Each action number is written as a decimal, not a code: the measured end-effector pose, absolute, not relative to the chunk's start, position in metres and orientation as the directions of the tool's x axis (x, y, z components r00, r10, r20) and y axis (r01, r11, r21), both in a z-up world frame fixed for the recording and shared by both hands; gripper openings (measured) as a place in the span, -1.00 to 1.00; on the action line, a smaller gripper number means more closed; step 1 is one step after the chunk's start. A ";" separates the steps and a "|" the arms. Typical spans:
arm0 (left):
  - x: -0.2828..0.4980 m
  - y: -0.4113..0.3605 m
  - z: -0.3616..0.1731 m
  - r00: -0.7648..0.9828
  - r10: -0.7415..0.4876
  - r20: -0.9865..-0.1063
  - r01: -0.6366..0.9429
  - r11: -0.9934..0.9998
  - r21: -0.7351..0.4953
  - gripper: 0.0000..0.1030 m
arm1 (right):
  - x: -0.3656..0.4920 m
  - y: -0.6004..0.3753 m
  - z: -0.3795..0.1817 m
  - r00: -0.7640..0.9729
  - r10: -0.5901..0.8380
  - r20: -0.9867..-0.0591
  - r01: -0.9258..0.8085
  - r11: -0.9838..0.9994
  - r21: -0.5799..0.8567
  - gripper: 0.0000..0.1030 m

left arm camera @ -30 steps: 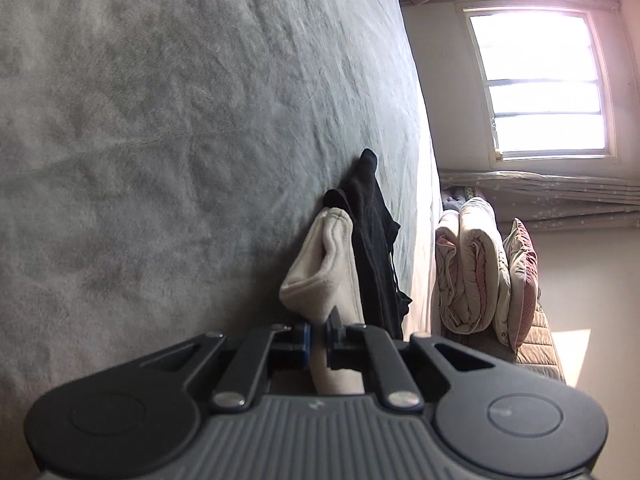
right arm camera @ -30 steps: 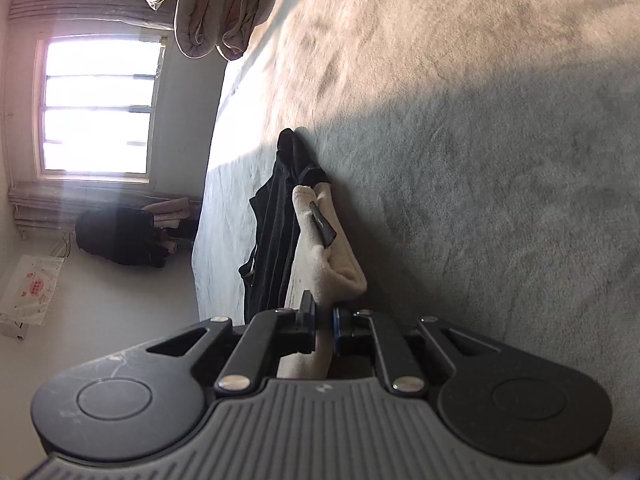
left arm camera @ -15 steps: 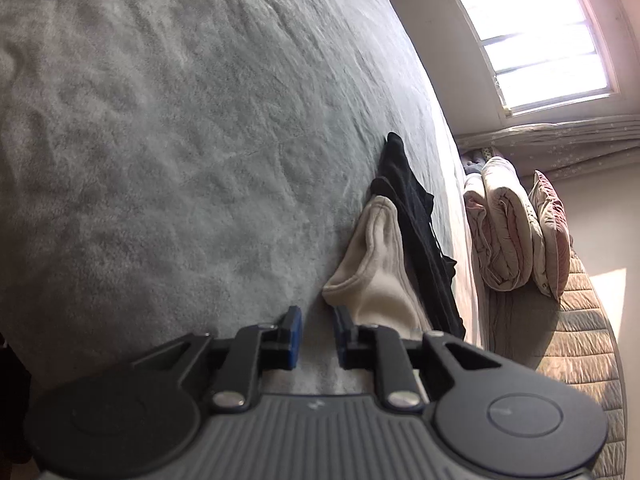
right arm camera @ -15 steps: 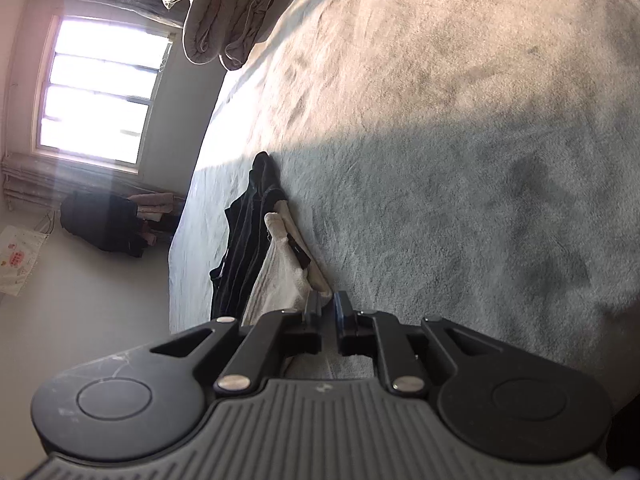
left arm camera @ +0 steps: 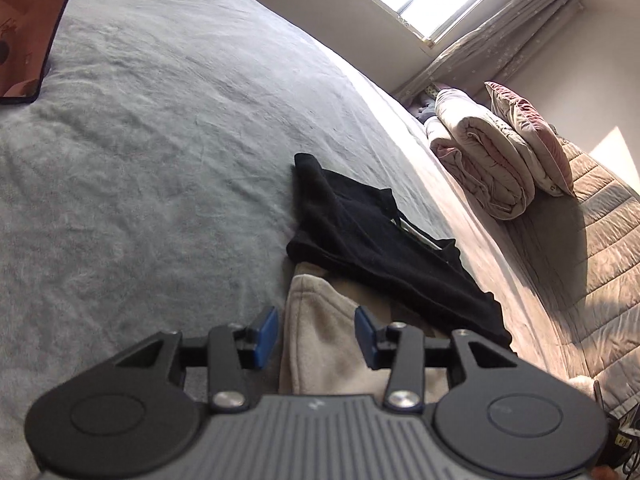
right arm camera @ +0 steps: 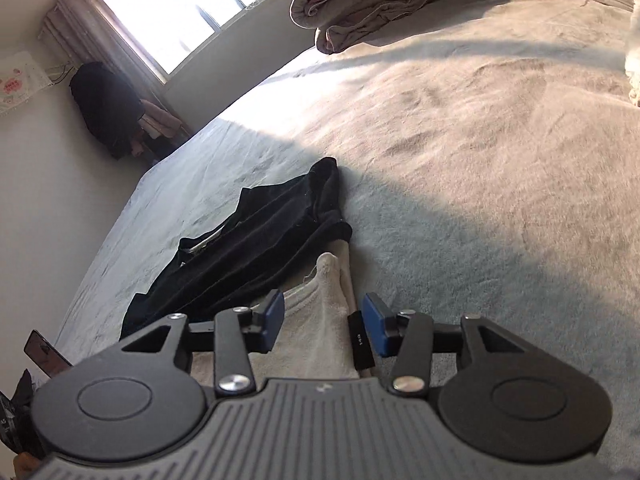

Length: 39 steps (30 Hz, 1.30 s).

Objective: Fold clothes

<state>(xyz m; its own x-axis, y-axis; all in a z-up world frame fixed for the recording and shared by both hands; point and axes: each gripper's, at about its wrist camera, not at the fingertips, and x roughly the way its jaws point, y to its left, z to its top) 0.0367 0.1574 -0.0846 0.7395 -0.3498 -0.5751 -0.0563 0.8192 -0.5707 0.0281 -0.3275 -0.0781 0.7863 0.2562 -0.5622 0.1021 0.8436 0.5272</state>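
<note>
Both sets of fingers, pinched on the cream garment (left arm camera: 324,344) a second ago, are now seen spread, the cloth released. Left gripper (left arm camera: 316,330) is held over one end of the cream garment, blue pads wide apart, nothing gripped. Right gripper (right arm camera: 324,318) is held likewise over the other end (right arm camera: 320,320), pads apart. Cream garment is laid flat on the grey bed cover (left arm camera: 140,152), partly under a black garment (left arm camera: 380,240). Rolled quilt (left arm camera: 480,160) is noted near the bed's far edge.

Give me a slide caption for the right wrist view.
Open right claw poised over a cream garment beside a black garment on the grey bedspread.
</note>
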 end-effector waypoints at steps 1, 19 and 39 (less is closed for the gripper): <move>0.037 0.157 -0.089 0.745 -0.343 -0.572 -0.049 0.827 -0.560 -0.19 | 0.030 -0.325 -0.083 0.787 0.250 -0.564 0.091 0.857 0.507 -0.14; 0.008 0.134 -0.083 0.884 -0.220 -0.412 0.051 0.922 -0.383 -0.84 | 0.007 -0.286 -0.090 0.912 0.028 -0.410 0.066 0.975 0.212 -0.84; 0.012 0.129 -0.074 0.851 -0.180 -0.493 0.044 0.960 -0.276 -0.40 | 0.017 -0.295 -0.086 0.883 0.046 -0.468 0.056 0.978 0.202 -0.69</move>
<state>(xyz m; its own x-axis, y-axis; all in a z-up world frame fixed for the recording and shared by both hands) 0.0124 0.1295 -0.0739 0.8513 -0.1801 -0.4927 0.0437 0.9603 -0.2755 0.0175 -0.2948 -0.0856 0.8826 0.0460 -0.4680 0.0560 0.9778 0.2017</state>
